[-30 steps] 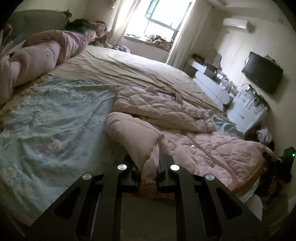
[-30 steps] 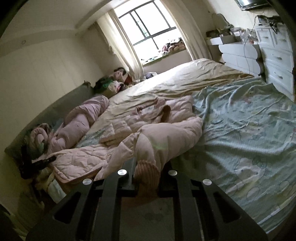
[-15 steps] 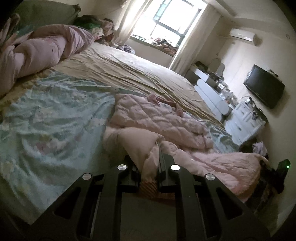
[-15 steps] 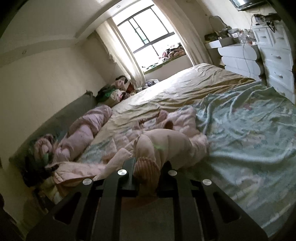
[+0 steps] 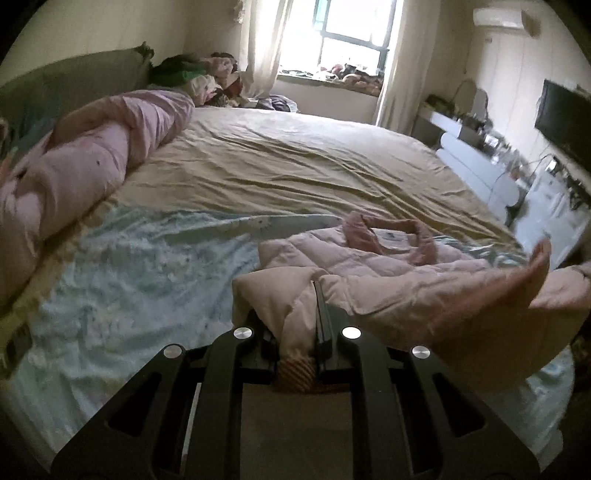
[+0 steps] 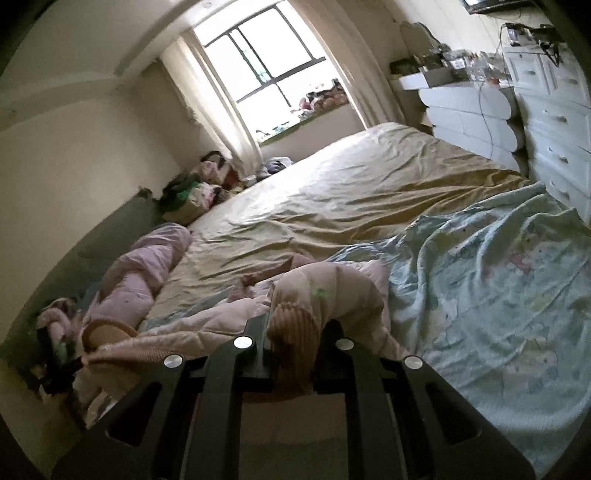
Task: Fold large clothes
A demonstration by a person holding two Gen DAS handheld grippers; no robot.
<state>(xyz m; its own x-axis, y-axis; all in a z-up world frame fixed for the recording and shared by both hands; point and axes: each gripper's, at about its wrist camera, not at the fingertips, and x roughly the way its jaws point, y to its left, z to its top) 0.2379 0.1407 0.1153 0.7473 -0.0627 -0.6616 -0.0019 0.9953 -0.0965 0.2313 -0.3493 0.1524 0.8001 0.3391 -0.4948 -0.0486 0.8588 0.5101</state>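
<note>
Left gripper [image 5: 295,332]: jaws clamped on a sleeve of the pale pink quilted padded jacket [image 5: 369,258], striped ribbed cuff [image 5: 297,373] bunched between the fingers behind the pinch point. Sleeve fabric folds up over the left finger.

Right gripper [image 6: 293,343]: jaws clenched on the other sleeve, its tan ribbed cuff [image 6: 295,332] wedged between the fingers and hanging down past them. Sleeve arcs up and over from the jaws back to the jacket body [image 6: 207,321].

Jacket lies crumpled at the near edge of the bed, mostly on the light blue printed bedsheet [image 5: 129,266], partly reaching the wrinkled beige sheet [image 5: 295,162] beyond it. Darker pink collar trim [image 5: 388,230] sits on top of the body, far side from the left camera. Big blurred pink fold of jacket [image 5: 498,310] close to the lens at right in the left view.

Rolled pink duvet [image 5: 85,166] lies along the green headboard [image 5: 74,77] side, well apart from the jacket. Pile of mixed clothes [image 5: 199,74] in the far corner beside the window [image 5: 351,26]. White dresser [image 6: 554,122] beside the bed; black TV [image 5: 561,122] on the wall.
</note>
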